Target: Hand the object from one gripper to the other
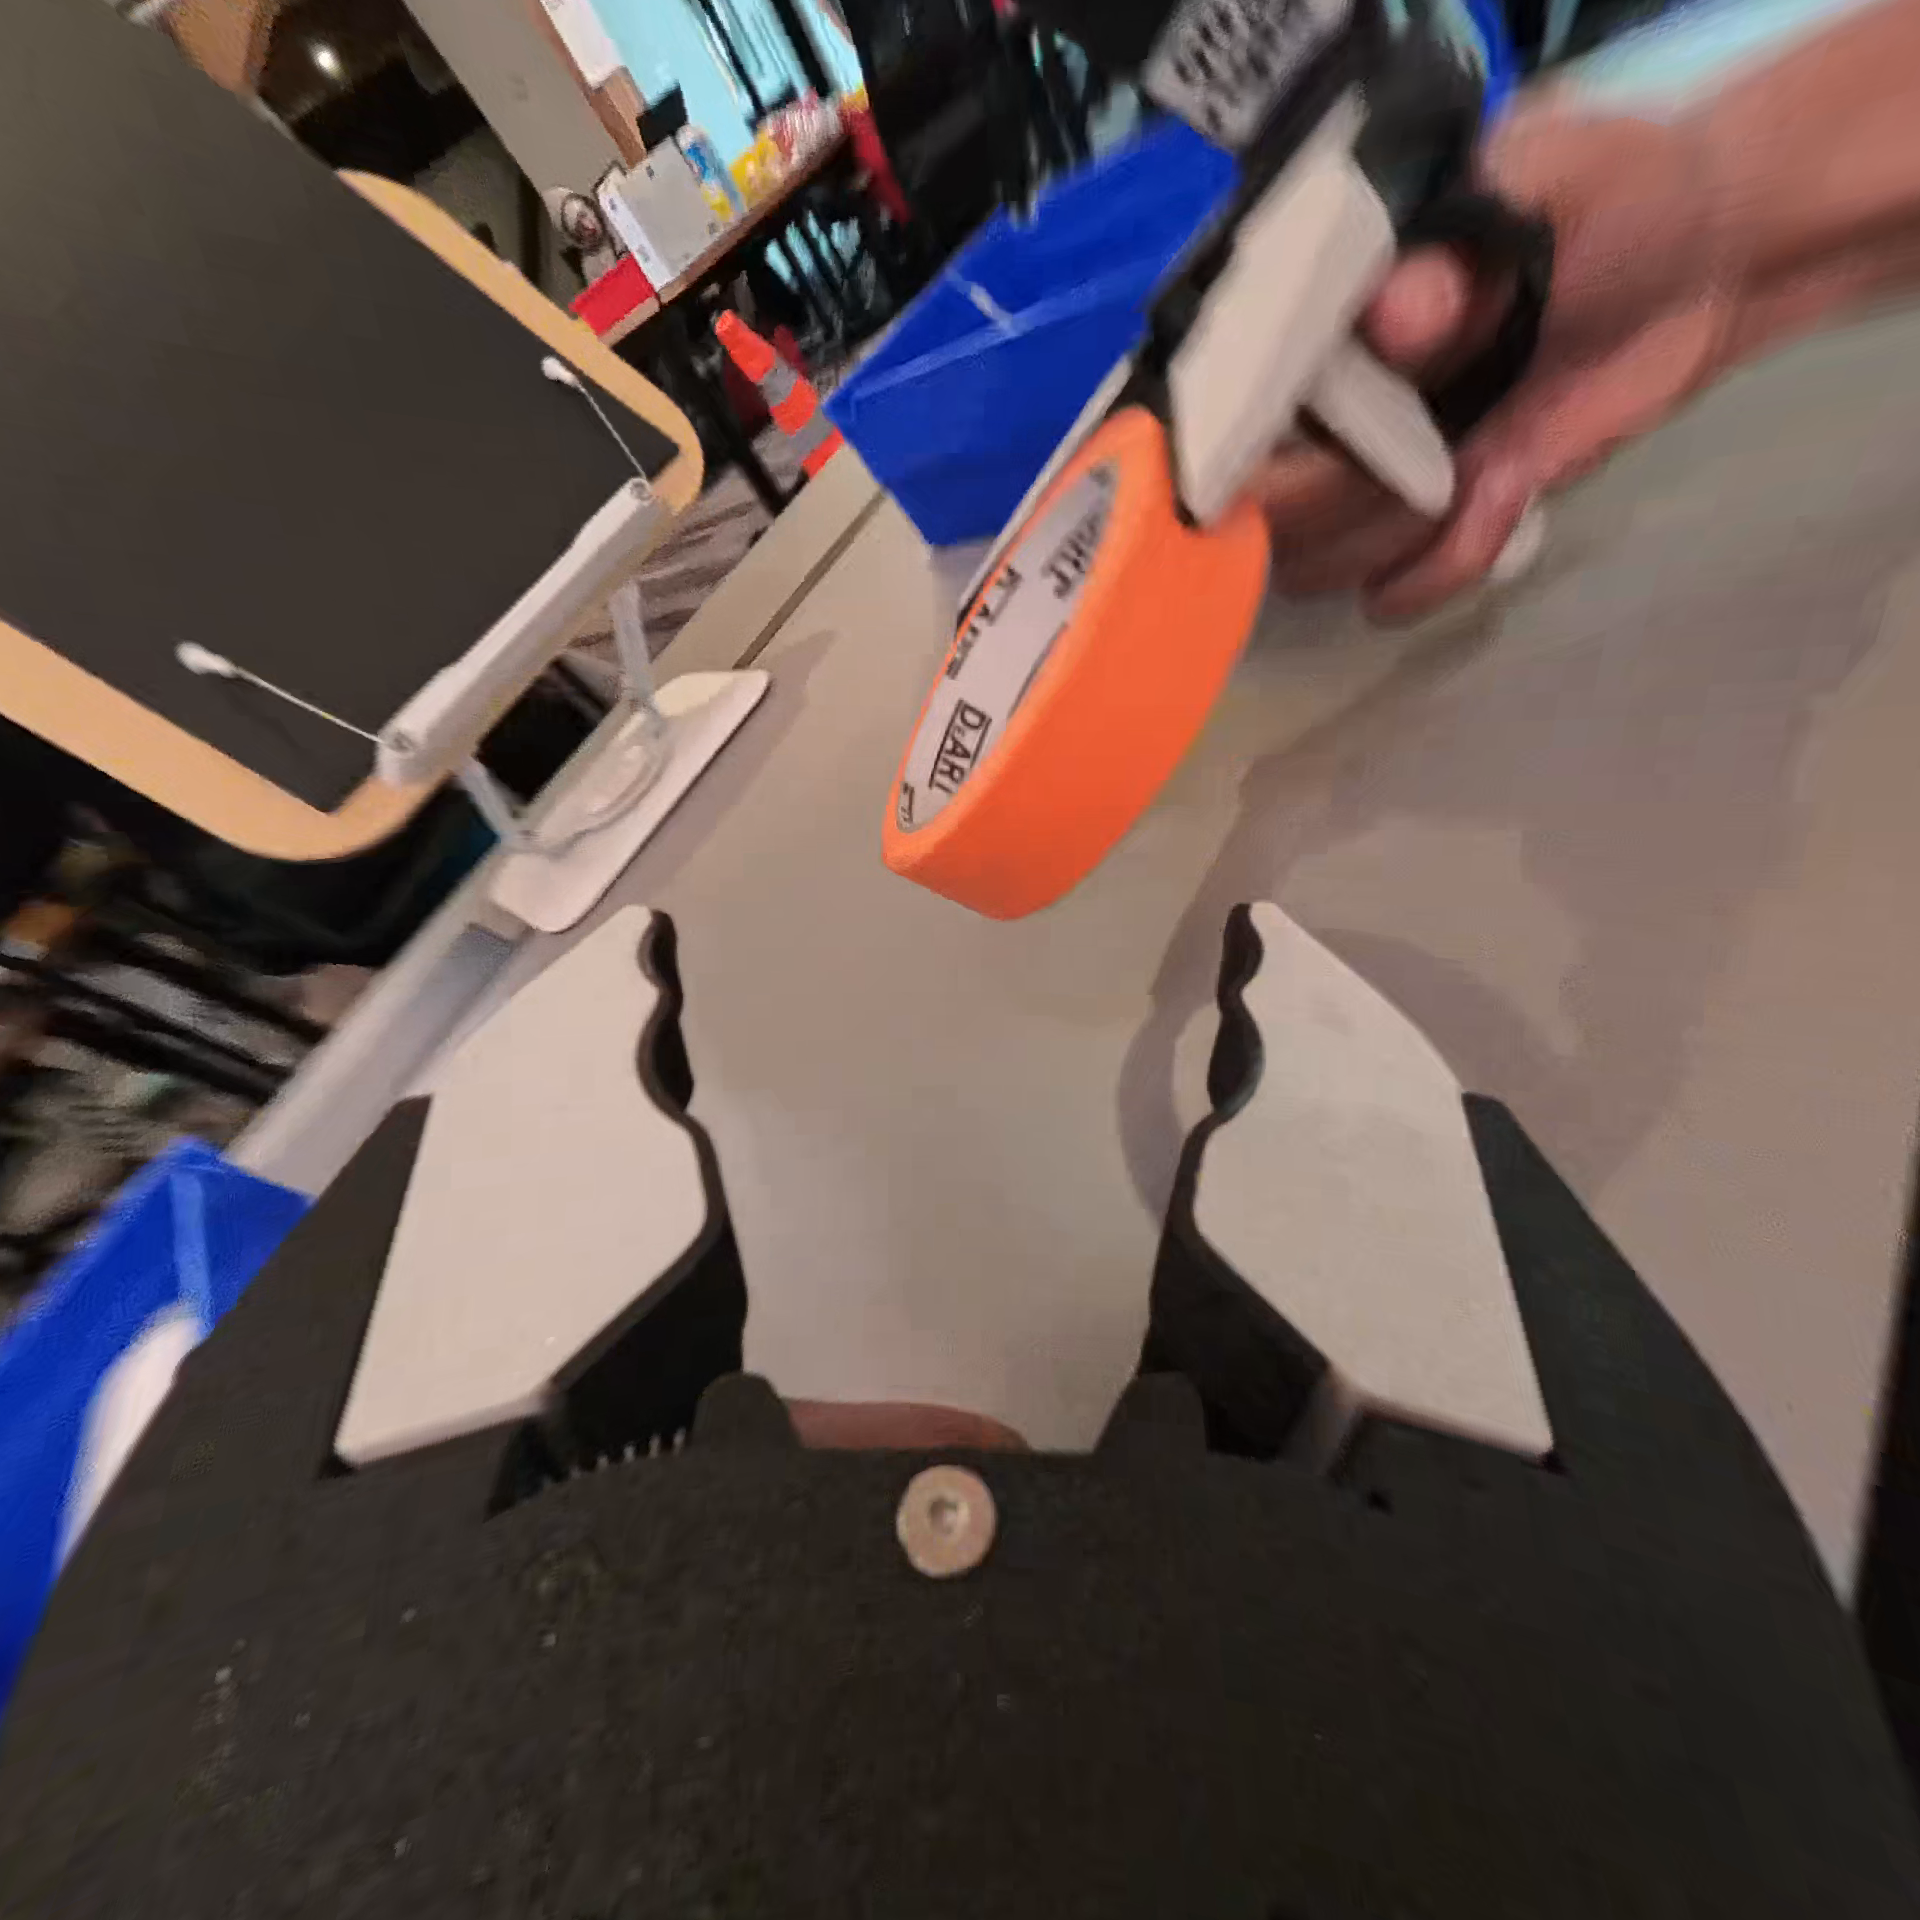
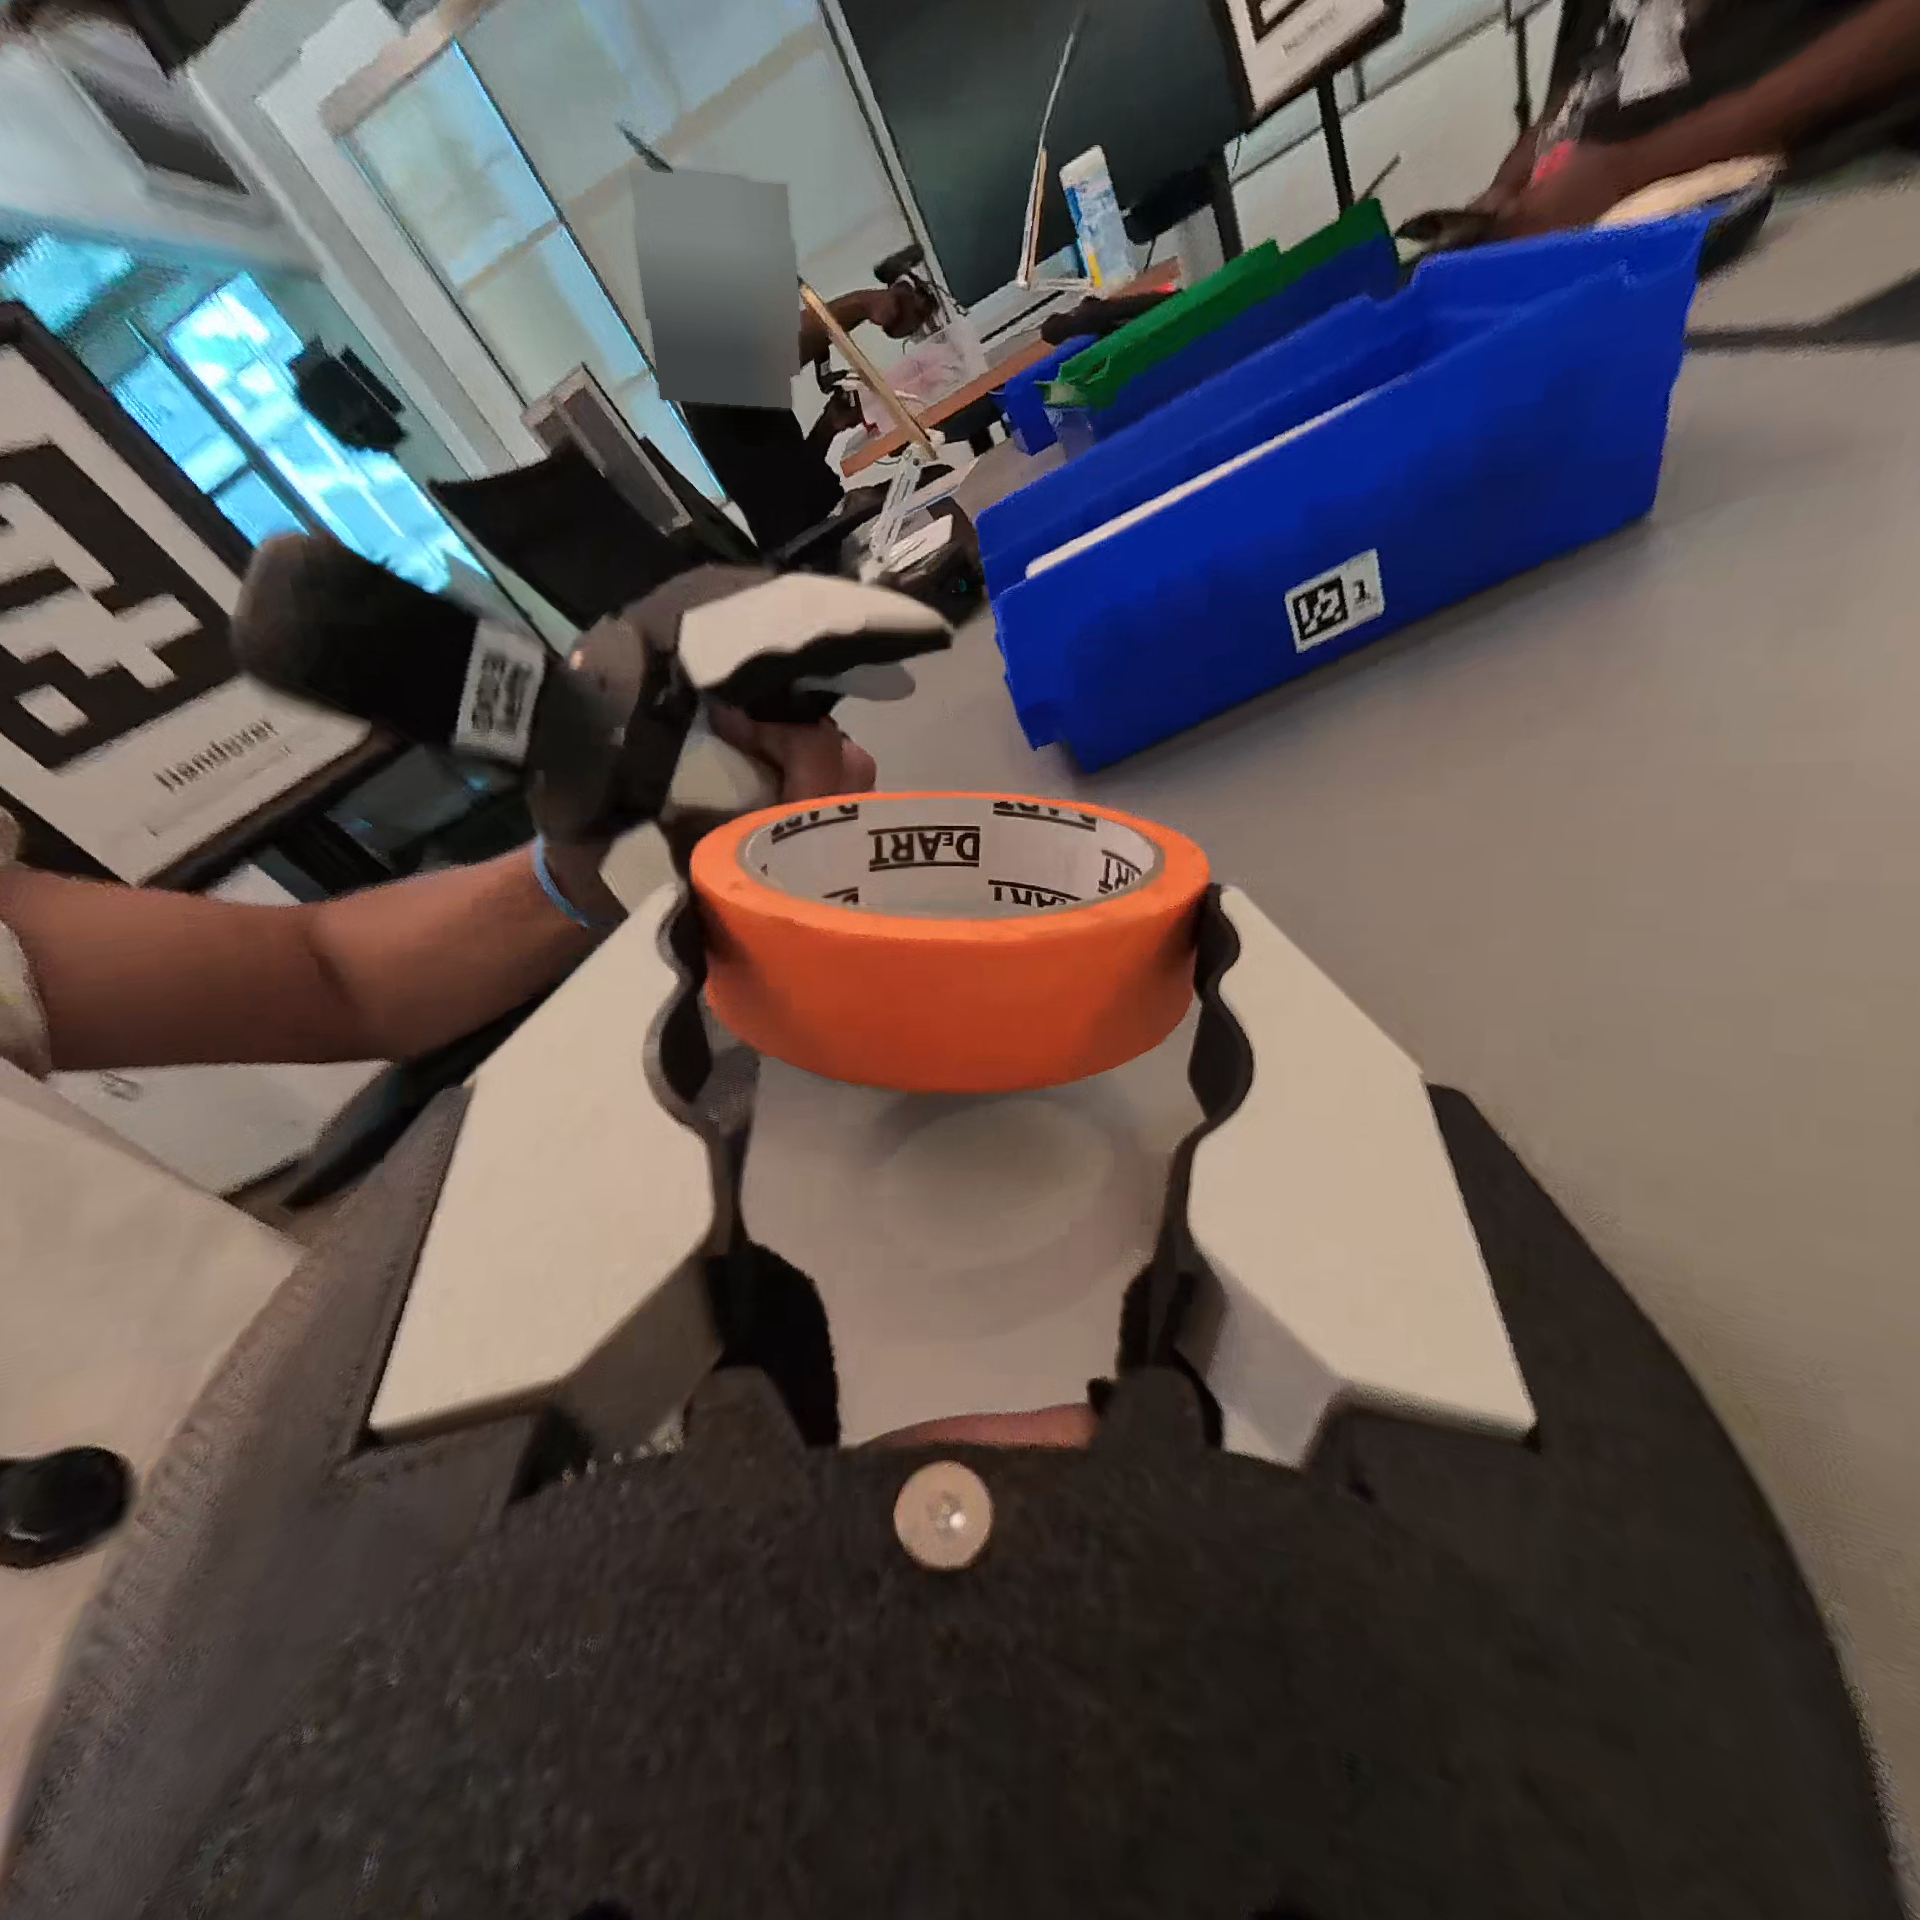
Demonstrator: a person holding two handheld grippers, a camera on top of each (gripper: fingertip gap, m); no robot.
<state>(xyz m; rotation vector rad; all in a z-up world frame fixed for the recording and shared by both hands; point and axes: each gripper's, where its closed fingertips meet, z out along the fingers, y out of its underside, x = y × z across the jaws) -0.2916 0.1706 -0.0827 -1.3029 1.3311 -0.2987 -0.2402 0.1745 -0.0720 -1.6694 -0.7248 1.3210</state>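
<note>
Left wrist view: the left gripper [image 1: 951, 935] is held with jaws spread, nothing between them. The orange tape roll [image 1: 1081, 675] is seen ahead and above, off the grey table [image 1: 1507, 935], pinched at its top rim by the right gripper [image 1: 1221, 488]. A gap remains between roll and left fingertips.

Right wrist view: the roll [image 2: 948, 951] is clamped across its outer wall between the right gripper's [image 2: 948, 914] fingertips. The left gripper [image 2: 831, 655] is seen beyond it, apart from it. A blue bin [image 2: 1351, 582] sits on the table.

Status: pickup judged done; transfer not yet made. Left: approach, closing on the roll, release by right.
</note>
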